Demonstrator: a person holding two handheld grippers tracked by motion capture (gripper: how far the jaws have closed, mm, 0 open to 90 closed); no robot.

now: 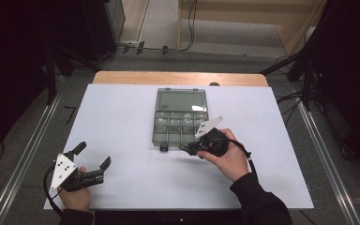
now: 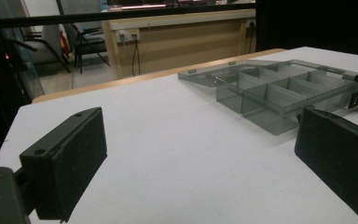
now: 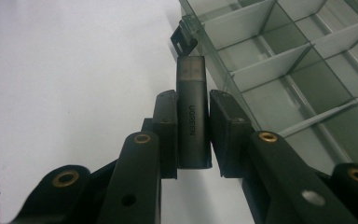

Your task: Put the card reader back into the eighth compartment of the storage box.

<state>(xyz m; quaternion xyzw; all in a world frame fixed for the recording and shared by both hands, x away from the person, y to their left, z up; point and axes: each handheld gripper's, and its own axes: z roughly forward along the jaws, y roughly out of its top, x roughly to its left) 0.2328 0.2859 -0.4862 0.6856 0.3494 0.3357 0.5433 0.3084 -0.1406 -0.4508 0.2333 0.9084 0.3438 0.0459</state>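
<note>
1. One readable marking: "UGREEN", in pale capitals along the long face of a small dark grey adapter (image 3: 194, 119), seen in the right gripper view.
2. The letters run lengthwise down the adapter's body, so the word reads sideways in that view.
3. The adapter sits clamped between the jaws of the right gripper (image 3: 193, 135); the marking lies in the strip between them, unobstructed.
4. No other legible text, number or sign on the clear compartment box (image 3: 298, 70), the tabletop (image 1: 122, 131) or the background.
</note>
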